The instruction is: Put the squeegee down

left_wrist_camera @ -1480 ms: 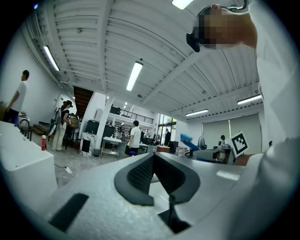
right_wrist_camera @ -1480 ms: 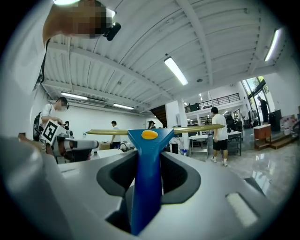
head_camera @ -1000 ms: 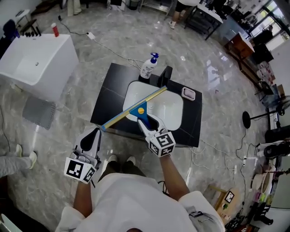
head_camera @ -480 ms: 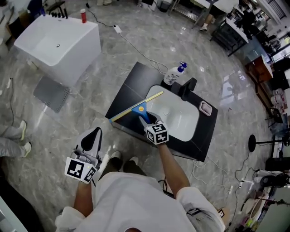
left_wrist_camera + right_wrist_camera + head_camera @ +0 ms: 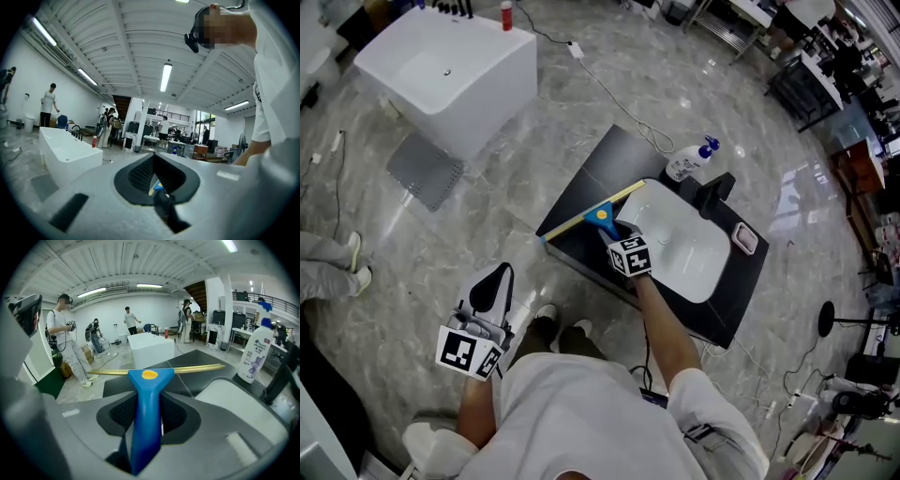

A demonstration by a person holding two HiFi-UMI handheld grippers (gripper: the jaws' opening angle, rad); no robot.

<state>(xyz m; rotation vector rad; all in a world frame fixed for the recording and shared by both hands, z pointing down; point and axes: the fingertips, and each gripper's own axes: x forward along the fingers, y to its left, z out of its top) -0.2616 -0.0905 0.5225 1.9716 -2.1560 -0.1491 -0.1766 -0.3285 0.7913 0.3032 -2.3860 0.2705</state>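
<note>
Two grippers, one load. Far left, on grey marble floor (image 5: 497,211): white bathtub (image 5: 441,66) with a red bottle (image 5: 506,14) at its far corner, grey mat (image 5: 425,170) lying just beside it. Low left: left gripper (image 5: 499,274) over bare floor, well apart from the table, fingers (image 5: 139,174) drawn together to a thin slit, nothing held.

Centre: black table (image 5: 591,178) set at an angle, white basin (image 5: 684,246) sunk in its top. At the table's near left corner: squeegee (image 5: 600,217), yellow blade lying along that edge beside the basin's rim, blue handle pointing back toward the person. Unclear whether blade touching the top. Just behind it: right gripper (image 5: 617,236), tilted downward, fingers (image 5: 119,411) clamped on the blue handle.

Further right, along the table's far edge: white pump bottle (image 5: 687,162) with a blue top, black faucet (image 5: 717,191), small pinkish dish (image 5: 742,238). Across the floor beyond the table, a white cable (image 5: 605,84).

Around it all, an open hall: white ribbed ceiling (image 5: 140,47), strip lights (image 5: 165,77), people (image 5: 131,318) standing at a distance, dark furniture (image 5: 806,66) crowded at the upper right.
</note>
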